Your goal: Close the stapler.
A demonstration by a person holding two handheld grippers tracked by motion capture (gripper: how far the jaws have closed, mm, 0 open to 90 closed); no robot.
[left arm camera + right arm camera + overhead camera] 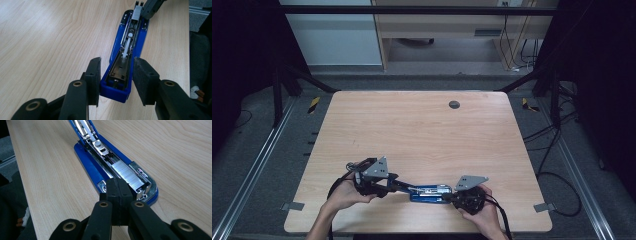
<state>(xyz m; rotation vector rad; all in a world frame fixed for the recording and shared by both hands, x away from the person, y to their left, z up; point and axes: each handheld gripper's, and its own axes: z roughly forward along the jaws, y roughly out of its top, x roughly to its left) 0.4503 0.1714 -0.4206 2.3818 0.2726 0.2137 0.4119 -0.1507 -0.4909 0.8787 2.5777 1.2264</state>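
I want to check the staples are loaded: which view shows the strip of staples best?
The right gripper view: the staples lie close and sharp in the open stapler. The left gripper view shows them small at the far end; the high view cannot resolve them.

You see the high view dim and soft, its corners nearly black. Both gripper views are brighter and evenly lit, with glare on the stapler's (117,167) metal and blurred near jaws.

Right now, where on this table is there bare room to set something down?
The whole far stretch of the table is bare, from the stapler up to the small grey disc, and so are both side edges. The near edge is crowded: left gripper, stapler and right gripper.
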